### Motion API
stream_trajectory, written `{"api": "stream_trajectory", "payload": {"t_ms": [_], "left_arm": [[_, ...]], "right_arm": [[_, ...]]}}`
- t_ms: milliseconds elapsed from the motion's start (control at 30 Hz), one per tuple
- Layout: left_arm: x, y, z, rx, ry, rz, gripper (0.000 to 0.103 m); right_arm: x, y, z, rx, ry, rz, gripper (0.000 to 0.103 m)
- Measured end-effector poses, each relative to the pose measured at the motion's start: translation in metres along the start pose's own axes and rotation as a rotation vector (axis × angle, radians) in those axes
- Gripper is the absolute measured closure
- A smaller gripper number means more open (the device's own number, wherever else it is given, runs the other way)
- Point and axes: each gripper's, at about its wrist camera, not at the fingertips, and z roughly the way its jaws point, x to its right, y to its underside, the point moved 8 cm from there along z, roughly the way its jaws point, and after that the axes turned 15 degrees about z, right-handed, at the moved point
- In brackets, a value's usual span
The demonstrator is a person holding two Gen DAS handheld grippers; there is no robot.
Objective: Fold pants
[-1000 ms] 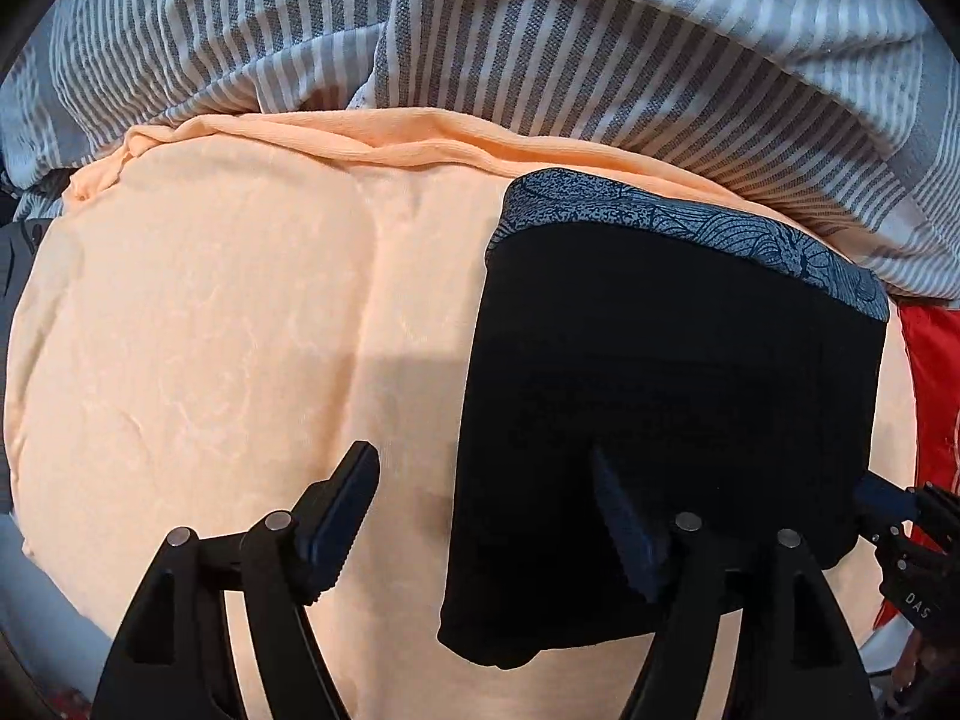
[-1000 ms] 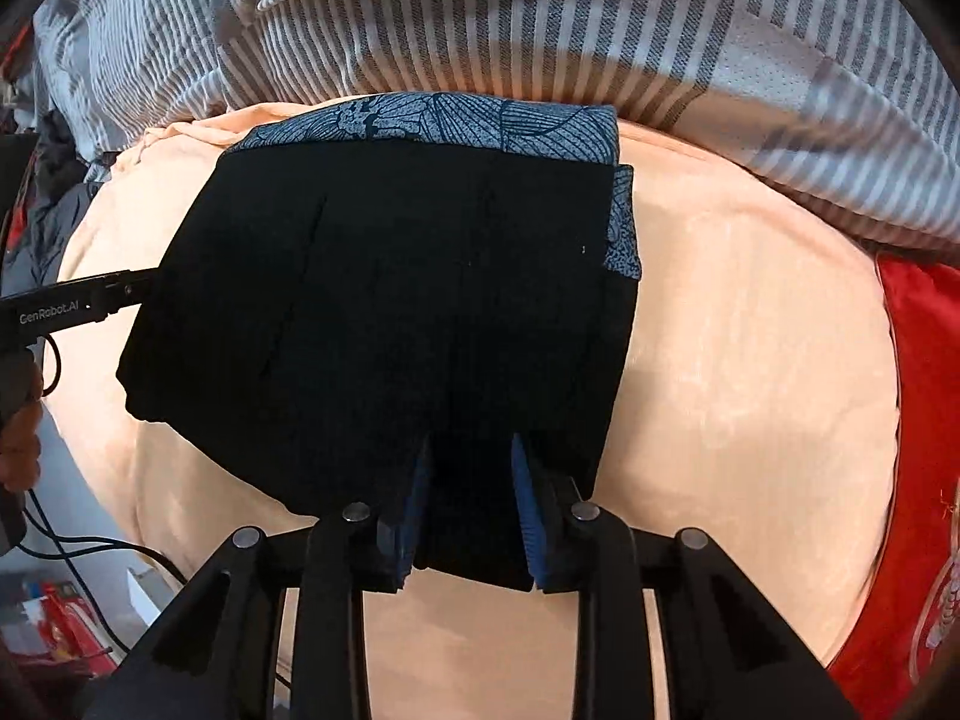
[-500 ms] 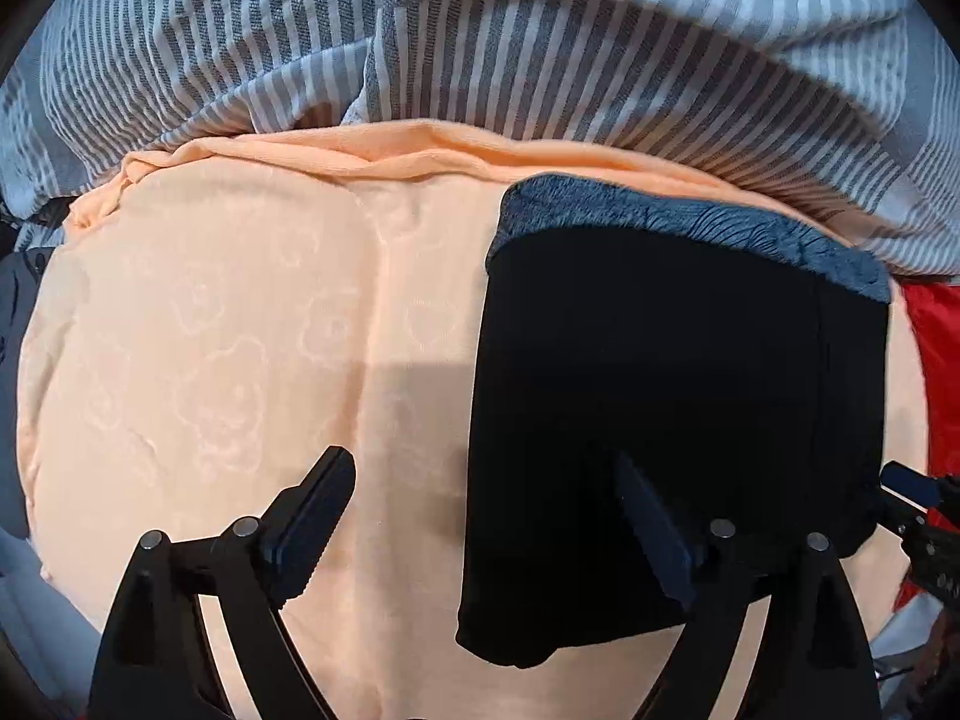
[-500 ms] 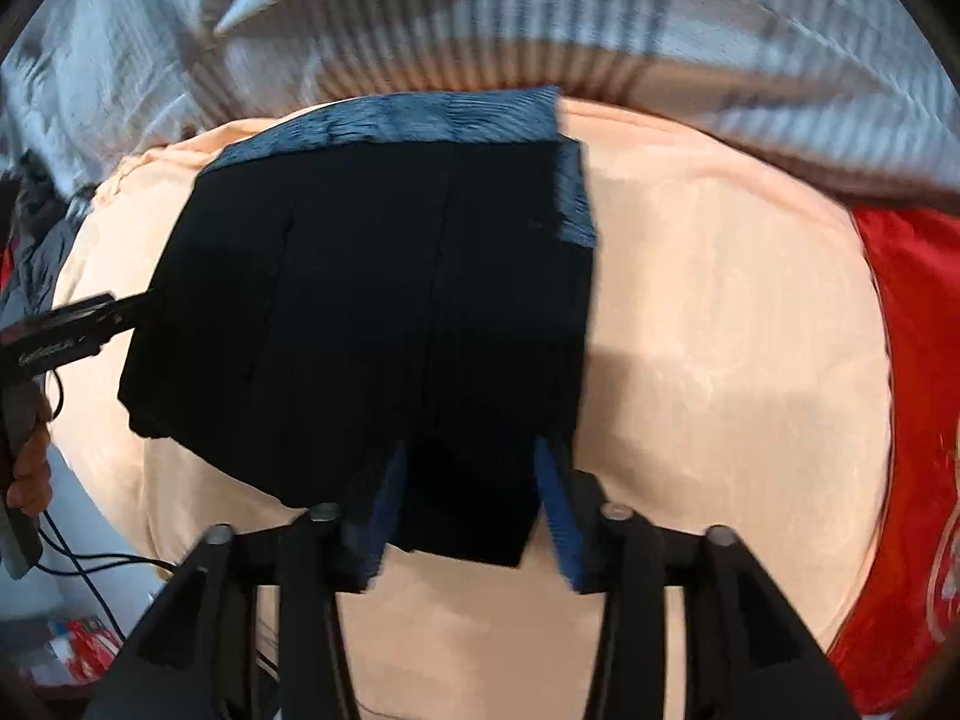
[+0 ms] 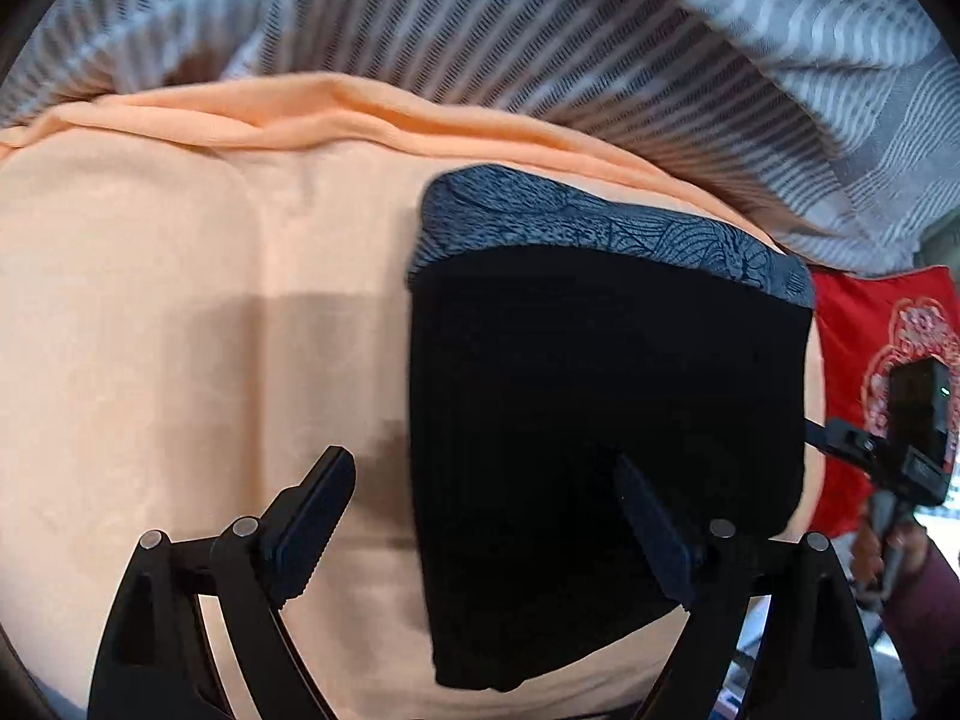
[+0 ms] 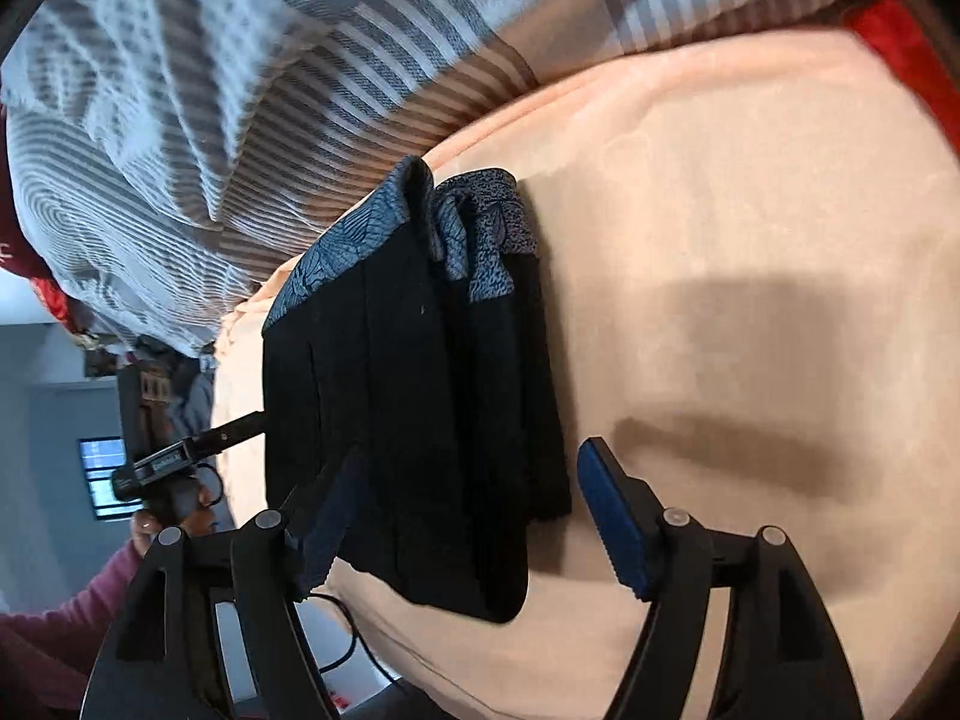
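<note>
The pants (image 5: 600, 420) are folded into a thick black block lying on the peach sheet (image 5: 180, 330), patterned blue waistband (image 5: 600, 234) at the end nearest the striped blanket (image 5: 540, 30). In the right wrist view you can see the layers stacked at the edge of the pants (image 6: 420, 420), waistband bunched a bit there.

Left gripper (image 5: 489, 516) is wide open over the pants' near corner, one finger over the bare sheet beside the pants, the other over the black fabric, nothing pinched. Right gripper (image 6: 462, 516) has just been opening its jaws; they straddle the near end of the pants with the pads clear of the cloth (so not gripping).

Red cloth (image 5: 888, 312) shows past the sheet on the side away from the left gripper. A hand in a maroon sleeve (image 6: 60, 612) holds the left gripper's handle, seen beside the pants in the right view
</note>
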Motion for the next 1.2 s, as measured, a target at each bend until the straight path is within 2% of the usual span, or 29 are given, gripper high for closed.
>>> {"api": "stream_trajectory", "payload": {"t_ms": [333,400,533,667,733,867,1000,1200], "left_arm": [[-0.001,-0.007,0.022,-0.046,0.131,0.007,0.013],[0.0,-0.009,0.028,-0.051,0.129,0.011,0.004],[0.008,-0.014,0.042,-0.056,0.168,0.001,0.004],[0.019,-0.019,0.045,-0.042,0.122,0.013,0.004],[0.026,-0.021,0.042,-0.029,0.078,0.029,0.007],[0.035,-0.02,0.028,0.005,0.033,0.04,0.023],[0.044,-0.018,0.013,0.029,0.013,0.039,0.032],[0.062,-0.001,-0.01,0.041,0.031,0.003,0.034]], "right_arm": [[0.014,-0.019,0.026,-0.116,-0.104,-0.001,0.027],[0.011,-0.024,0.032,-0.135,-0.152,0.005,0.027],[0.001,-0.026,0.042,-0.165,-0.222,0.017,0.026],[-0.001,-0.03,0.05,-0.173,-0.212,0.055,0.027],[-0.001,-0.03,0.05,-0.167,-0.195,0.09,0.032],[-0.006,-0.026,0.048,-0.133,-0.184,0.117,0.048],[-0.014,-0.021,0.038,-0.122,-0.211,0.13,0.053],[-0.029,-0.001,0.017,-0.155,-0.226,0.085,0.053]]}}
